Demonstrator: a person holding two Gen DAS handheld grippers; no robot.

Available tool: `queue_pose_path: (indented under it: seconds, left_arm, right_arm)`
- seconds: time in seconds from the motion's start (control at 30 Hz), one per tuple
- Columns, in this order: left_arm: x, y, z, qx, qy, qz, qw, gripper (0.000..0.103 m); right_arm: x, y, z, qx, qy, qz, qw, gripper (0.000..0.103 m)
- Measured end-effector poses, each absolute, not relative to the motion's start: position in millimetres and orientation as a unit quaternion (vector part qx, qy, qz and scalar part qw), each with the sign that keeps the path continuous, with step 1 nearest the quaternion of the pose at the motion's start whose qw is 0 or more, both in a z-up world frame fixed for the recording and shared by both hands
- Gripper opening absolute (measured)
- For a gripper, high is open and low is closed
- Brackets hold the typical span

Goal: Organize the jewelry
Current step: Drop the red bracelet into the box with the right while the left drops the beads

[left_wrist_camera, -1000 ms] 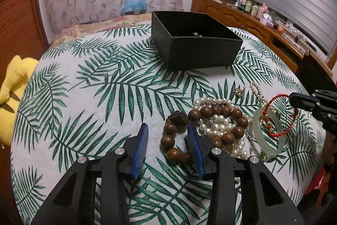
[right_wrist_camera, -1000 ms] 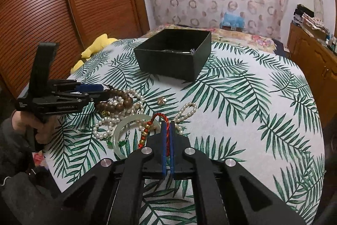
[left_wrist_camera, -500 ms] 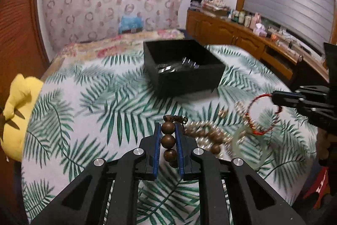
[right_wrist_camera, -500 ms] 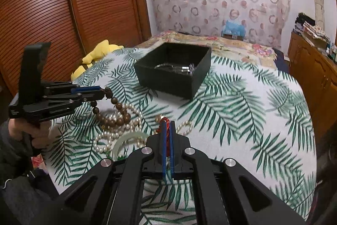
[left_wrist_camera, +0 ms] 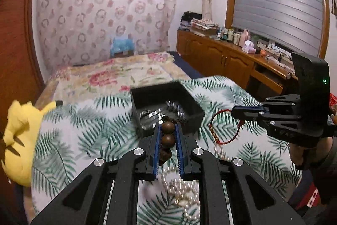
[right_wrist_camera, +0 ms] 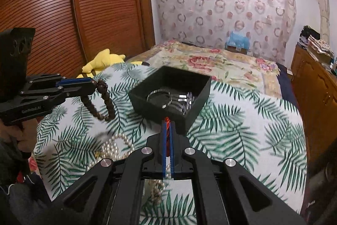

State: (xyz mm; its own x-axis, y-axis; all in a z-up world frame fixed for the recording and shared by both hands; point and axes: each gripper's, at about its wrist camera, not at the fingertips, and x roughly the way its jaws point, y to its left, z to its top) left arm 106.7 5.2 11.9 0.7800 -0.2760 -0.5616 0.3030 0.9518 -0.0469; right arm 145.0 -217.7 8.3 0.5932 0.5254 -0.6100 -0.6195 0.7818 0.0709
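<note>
My left gripper is shut on a brown wooden bead bracelet, whose loop hangs free below its tips in the right wrist view. My right gripper is shut on a red cord bracelet; that bracelet dangles from the gripper in the left wrist view. Both are held in the air just short of the open black box, which has silver bangles inside. A pearl necklace still lies on the leaf-print cloth below.
The box sits on a round table with a palm-leaf cloth. A yellow plush toy lies at the left edge. A floral bed is behind, a wooden cabinet to the right, and a person's hand holds the left gripper.
The left gripper closed on the wooden bead bracelet and lifted it off the cloth. The right gripper rose with the red cord bracelet. Both now sit nearer the black box.
</note>
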Motion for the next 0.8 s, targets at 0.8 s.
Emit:
queue_pose_path:
  seconds: [0.8]
  left_arm:
    - [206.4,6.1,33.4,0.055,0.291,-0.12,0.948,0.012]
  right_arm:
    - [244.8,-163.5,-11.7,-0.07,0.348,0.358,0.864,0.007]
